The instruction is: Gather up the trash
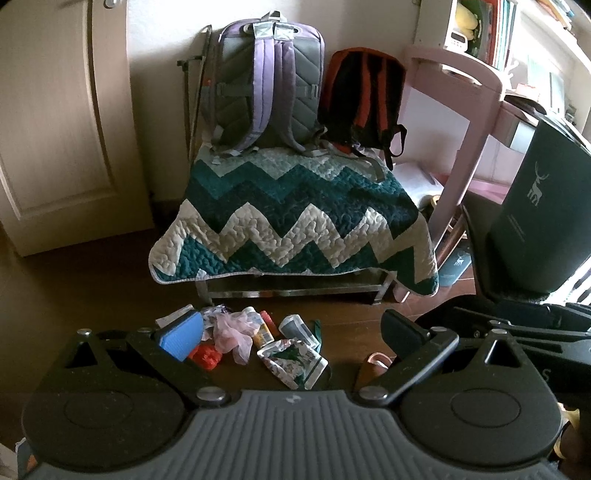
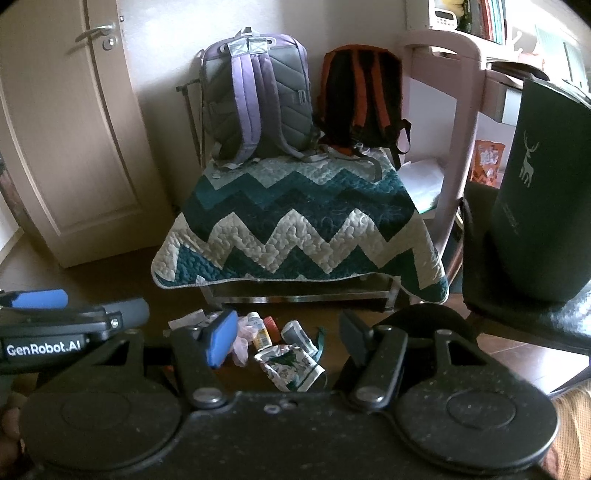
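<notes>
Trash pile [image 1: 258, 343] seen on floor [image 1: 92, 288] before quilt-covered bench [image 1: 295, 210]. Left tongs [image 1: 291, 341] spread wide, empty. Right tongs [image 2: 288, 339] spread wide, empty, held above pile.

A home, probably a bedroom or study. Shown by a cream panelled door [image 2: 74, 140] with lever handle, a zigzag quilt [image 1: 291, 221] draped over a low bench, two backpacks, purple [image 1: 267, 85] and orange-black [image 1: 364, 96], leaning on the wall, a pink desk [image 1: 469, 96] under crowded shelves [image 1: 491, 29], dark wooden floor [image 1: 92, 288] with scattered wrappers [image 1: 291, 358].
</notes>
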A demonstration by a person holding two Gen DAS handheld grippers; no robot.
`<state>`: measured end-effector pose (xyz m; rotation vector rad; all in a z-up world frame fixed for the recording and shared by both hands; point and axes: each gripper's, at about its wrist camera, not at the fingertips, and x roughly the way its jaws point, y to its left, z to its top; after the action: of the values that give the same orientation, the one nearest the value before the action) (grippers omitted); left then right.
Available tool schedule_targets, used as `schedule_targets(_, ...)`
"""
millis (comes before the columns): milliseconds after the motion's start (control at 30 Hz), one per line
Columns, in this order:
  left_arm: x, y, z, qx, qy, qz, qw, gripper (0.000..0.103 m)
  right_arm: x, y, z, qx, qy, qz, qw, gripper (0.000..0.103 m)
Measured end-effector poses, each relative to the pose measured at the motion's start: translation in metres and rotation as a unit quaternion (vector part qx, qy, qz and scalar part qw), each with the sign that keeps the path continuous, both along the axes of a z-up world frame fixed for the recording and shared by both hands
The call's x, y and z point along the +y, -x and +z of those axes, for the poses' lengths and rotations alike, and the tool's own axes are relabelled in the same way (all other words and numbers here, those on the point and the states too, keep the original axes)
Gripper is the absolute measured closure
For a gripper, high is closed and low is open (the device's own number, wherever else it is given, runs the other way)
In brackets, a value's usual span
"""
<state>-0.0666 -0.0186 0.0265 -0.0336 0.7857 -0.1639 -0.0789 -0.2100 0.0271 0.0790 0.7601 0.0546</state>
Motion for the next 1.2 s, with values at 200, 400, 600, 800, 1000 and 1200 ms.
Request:
schedule_targets(200, 0.001, -0.001, 0.0, 0.006, 0.006, -0.002, 1.0, 0.0, 0.002, -0.001, 0.003, 0.004, 0.012, -0.004, 1.0, 0.042)
schedule_targets(400, 0.002, -0.002, -0.001, 0.007, 0.009, 0.002, 0.9999, 0.0, 0.002, -0.002, 0.003, 0.004, 0.014, -0.006, 1.0, 0.042)
schedule_targets(600, 0.009, -0.013, -0.009, 0.023, 0.023, 0.01, 0.9994, 0.0, 0.004, -0.008, -0.001, 0.01, 0.021, 0.006, 1.0, 0.042)
schedule_targets(800, 0.03, -0.056, -0.039, 0.088, 0.057, 0.048, 0.9934, 0.0, 0.004, -0.041, -0.013, 0.021, 0.041, 0.017, 0.999, 0.042)
schedule_targets(1000, 0.049, -0.117, -0.078, 0.154, 0.067, 0.082, 0.9824, 0.0, -0.003, -0.096, -0.042, 0.052, 0.032, 0.03, 0.998, 0.042)
schedule_targets(1200, 0.069, -0.173, -0.109, 0.147, 0.031, 0.113, 0.9822, 0.0, -0.012, -0.166, -0.084, 0.054, 0.0, 0.062, 0.997, 0.042)
